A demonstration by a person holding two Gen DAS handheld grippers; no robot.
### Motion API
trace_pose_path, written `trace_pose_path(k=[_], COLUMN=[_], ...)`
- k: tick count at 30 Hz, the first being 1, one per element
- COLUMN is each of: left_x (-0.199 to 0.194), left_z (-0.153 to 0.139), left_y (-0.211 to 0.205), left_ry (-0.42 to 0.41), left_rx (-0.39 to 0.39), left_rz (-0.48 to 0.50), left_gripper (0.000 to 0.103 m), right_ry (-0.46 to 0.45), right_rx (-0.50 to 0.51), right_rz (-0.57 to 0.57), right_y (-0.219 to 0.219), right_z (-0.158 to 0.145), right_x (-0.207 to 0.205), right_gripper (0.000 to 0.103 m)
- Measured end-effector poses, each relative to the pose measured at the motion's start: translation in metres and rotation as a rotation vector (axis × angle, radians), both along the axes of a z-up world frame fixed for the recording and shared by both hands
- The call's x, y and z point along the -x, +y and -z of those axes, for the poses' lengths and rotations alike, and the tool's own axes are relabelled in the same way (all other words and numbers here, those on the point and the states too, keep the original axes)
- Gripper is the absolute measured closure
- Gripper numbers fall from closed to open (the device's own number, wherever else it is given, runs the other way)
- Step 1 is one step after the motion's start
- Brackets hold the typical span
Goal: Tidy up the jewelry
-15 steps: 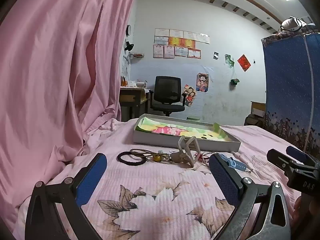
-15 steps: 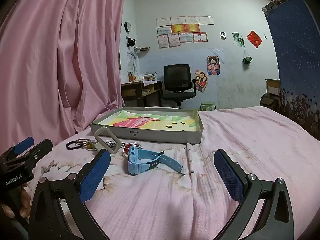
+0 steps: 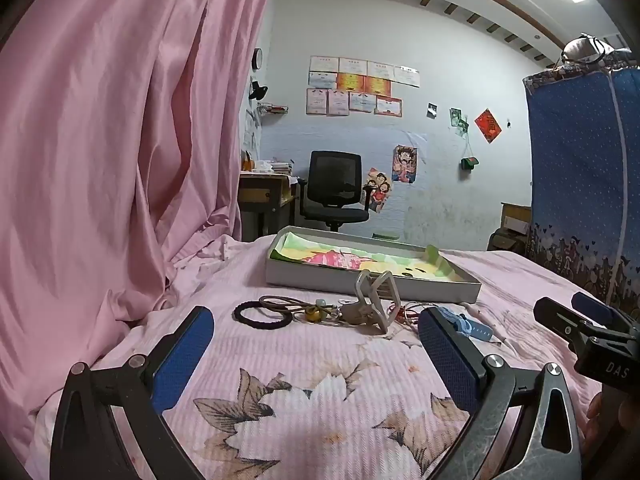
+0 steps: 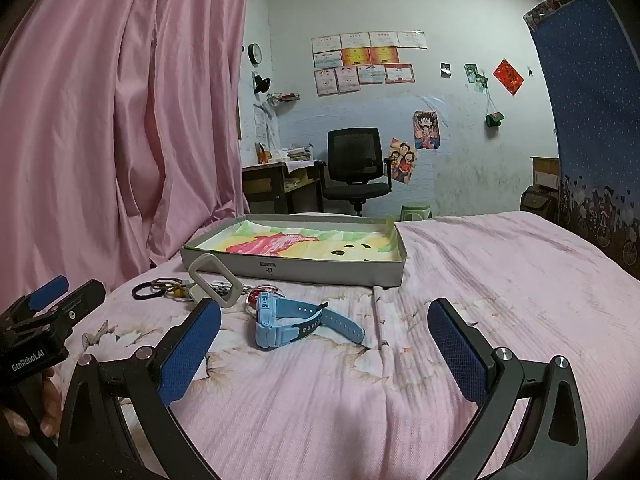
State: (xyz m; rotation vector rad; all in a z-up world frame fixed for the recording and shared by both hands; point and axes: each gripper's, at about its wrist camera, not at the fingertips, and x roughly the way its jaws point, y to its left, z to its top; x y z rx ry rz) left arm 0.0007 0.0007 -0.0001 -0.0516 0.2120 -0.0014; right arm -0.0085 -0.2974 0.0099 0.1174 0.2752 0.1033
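Observation:
On the pink floral bedspread lies a row of jewelry in front of a shallow grey tray [image 3: 372,282] [image 4: 296,272] lined with colourful paper. From the left: a black hair tie [image 3: 262,315] [image 4: 143,291], brown cords with a yellow bead [image 3: 314,314], a beige watch with upright strap [image 3: 374,300] [image 4: 214,280], a red item [image 4: 253,300], and a light blue watch [image 4: 280,320] [image 3: 466,322]. My left gripper [image 3: 314,354] hovers open short of the hair tie and beige watch. My right gripper [image 4: 324,346] is open just short of the blue watch. Neither holds anything.
A pink curtain [image 3: 120,140] hangs along the left side of the bed. A blue patterned fabric wardrobe [image 3: 584,184] stands to the right. Beyond the bed are a black office chair [image 3: 334,192] and a desk [image 3: 266,192]. The right half of the bedspread [image 4: 500,264] is bare.
Both grippers have eased slightly forward toward the jewelry. Nothing on the bed has moved, and both stay open.

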Motion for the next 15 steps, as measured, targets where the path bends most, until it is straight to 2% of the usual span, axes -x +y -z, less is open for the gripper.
trace_pose_path(k=[15], left_x=[-0.0001], left_z=[-0.0003], left_y=[0.0007], left_ry=[0.001], left_rx=[0.002], left_rz=[0.001], left_gripper=[0.0], right_ry=[0.002], right_rx=[-0.003], right_rz=[-0.001], right_y=[0.0], right_z=[0.0005], right_x=[-0.0009], right_gripper=[0.001])
